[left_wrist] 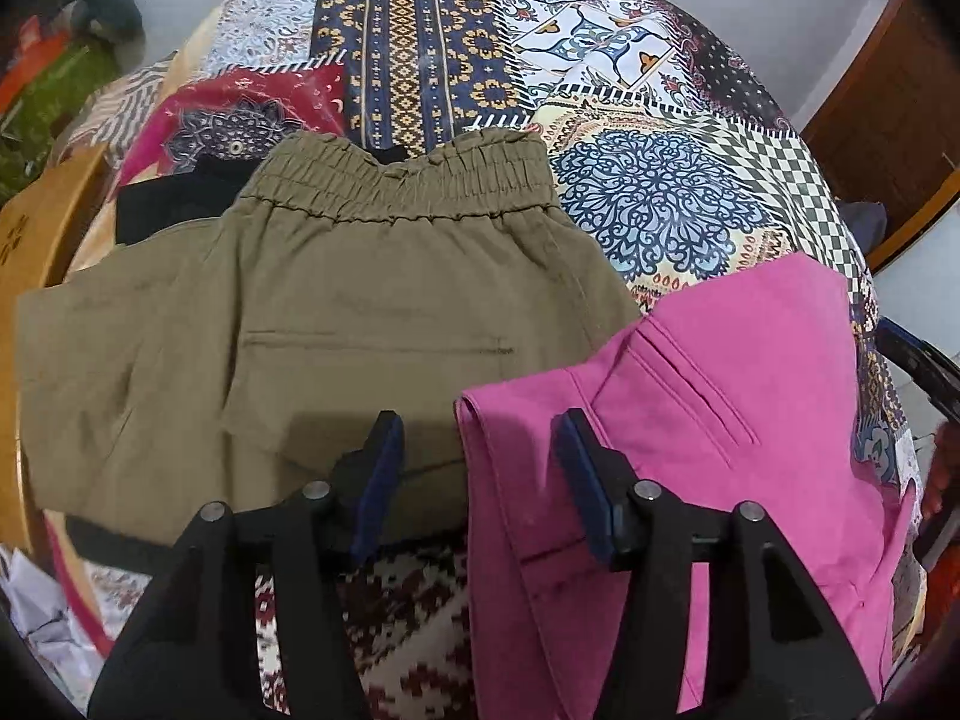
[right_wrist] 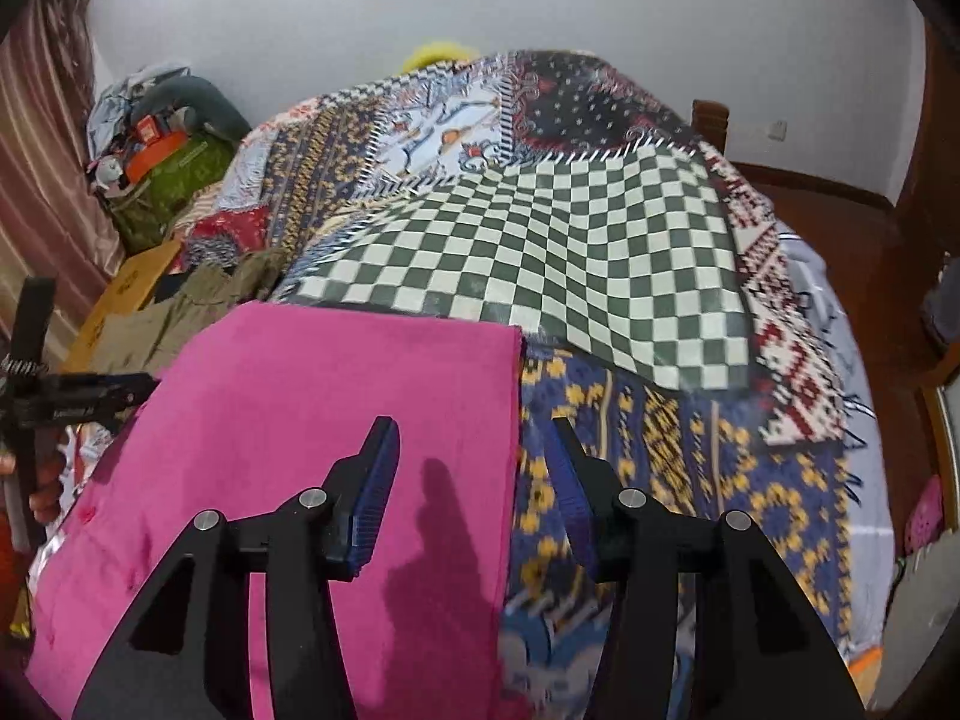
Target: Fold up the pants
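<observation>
Pink pants folded flat (welt pocket showing), left gripper and right gripper spread apart, empty

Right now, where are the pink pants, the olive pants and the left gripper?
pink pants (right_wrist: 336, 420): right wrist view, flat middle of the fabric.
olive pants (left_wrist: 372, 276): left wrist view, panel below the elastic waistband.
left gripper (left_wrist: 477, 462): left wrist view, midway between the open fingertips.

Two pairs of pants — one olive pair, one pink pair. One black garment beneath. One patchwork bedspread — one bed.
</observation>
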The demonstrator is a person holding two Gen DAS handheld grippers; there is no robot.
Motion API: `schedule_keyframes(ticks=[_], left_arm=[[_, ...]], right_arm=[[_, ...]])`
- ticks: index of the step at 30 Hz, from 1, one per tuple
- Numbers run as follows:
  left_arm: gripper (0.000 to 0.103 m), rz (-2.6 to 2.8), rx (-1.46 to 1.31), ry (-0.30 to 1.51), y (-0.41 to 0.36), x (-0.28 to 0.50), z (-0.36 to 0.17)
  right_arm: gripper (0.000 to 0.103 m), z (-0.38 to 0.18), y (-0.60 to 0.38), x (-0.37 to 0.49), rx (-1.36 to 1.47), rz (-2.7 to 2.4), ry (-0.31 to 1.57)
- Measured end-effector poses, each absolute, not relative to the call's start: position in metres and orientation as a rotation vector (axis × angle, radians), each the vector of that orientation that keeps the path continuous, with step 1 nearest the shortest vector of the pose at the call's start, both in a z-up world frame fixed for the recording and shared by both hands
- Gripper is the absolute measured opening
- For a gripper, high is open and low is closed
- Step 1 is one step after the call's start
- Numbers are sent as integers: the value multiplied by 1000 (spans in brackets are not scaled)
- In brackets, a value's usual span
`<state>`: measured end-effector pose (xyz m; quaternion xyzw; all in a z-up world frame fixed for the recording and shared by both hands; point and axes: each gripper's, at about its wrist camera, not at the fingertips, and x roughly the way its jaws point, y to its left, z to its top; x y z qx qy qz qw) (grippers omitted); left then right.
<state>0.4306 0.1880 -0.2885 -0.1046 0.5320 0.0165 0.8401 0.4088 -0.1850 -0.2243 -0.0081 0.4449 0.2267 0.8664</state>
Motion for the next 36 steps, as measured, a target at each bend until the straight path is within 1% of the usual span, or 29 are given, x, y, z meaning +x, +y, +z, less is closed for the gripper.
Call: schedule_keyframes(ticks=[5, 6, 7, 9, 10, 12, 16, 18, 21, 23, 30, 36], left_arm=[[53, 8, -172, 1124, 183, 438, -293], [49, 1, -163, 1120, 181, 438, -293], [41, -9, -165, 1115, 181, 439, -294], [32, -30, -168, 1104, 177, 439, -293], [31, -19, -150, 1096, 174, 438, -292], [27, -13, -132, 1084, 171, 436, -291], [15, 13, -121, 1060, 171, 432, -290], [11, 42, -121, 1052, 173, 429, -286], [9, 82, -97, 1024, 175, 422, -272], [8, 101, -62, 984, 176, 415, -253], [8, 134, 2, 835, 169, 386, -172], [8, 120, 31, 796, 159, 354, -140]], right_arm=[[46, -243, -186, 439, 52, 443, 975], [46, -245, -185, 443, 58, 441, 980], [46, -246, -185, 445, 62, 442, 979], [46, -247, -180, 447, 53, 448, 972], [46, -247, -178, 447, 48, 452, 966], [38, -247, -173, 446, 44, 468, 951], [5, -244, -160, 442, -12, 448, 921], [5, -240, -156, 438, -45, 422, 904], [4, -229, -158, 435, -56, 406, 882], [3, -216, -164, 432, -37, 407, 857], [3, -136, -163, 409, -66, 415, 701], [3, -88, -169, 373, -36, 421, 622]])
